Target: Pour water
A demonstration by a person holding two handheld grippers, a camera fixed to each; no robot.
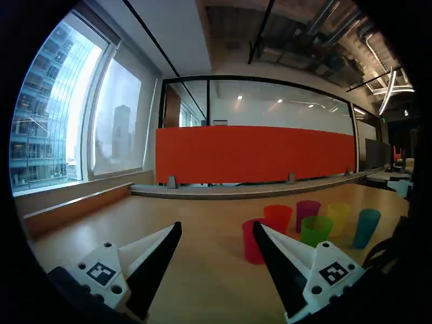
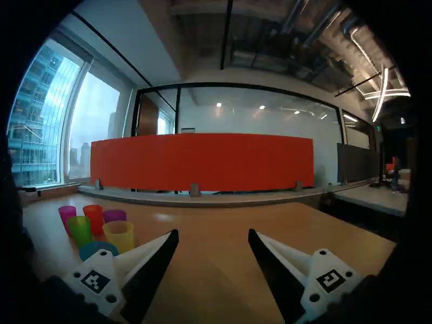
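Both claws are spread wide with nothing between their fingers. The left gripper [image 1: 216,224] sits low in the left gripper view and the right gripper [image 2: 213,232] low in the right gripper view, each over the wooden table [image 1: 205,270]. The cups [image 1: 316,229], 6 of them, stand in a tight cluster at the lower right of the left gripper view and the lower left of the right gripper view, several touching or nearly so. The nearest red cup [image 1: 248,243] is partly hidden behind a finger of the left gripper. The crowding is the main hazard: a finger reaching for 1 cup would likely nudge its neighbours and tip these light-looking tumblers. I cannot tell whether any cup holds water, so lifting the wrong one, or squeezing too hard, could slop water over the table.
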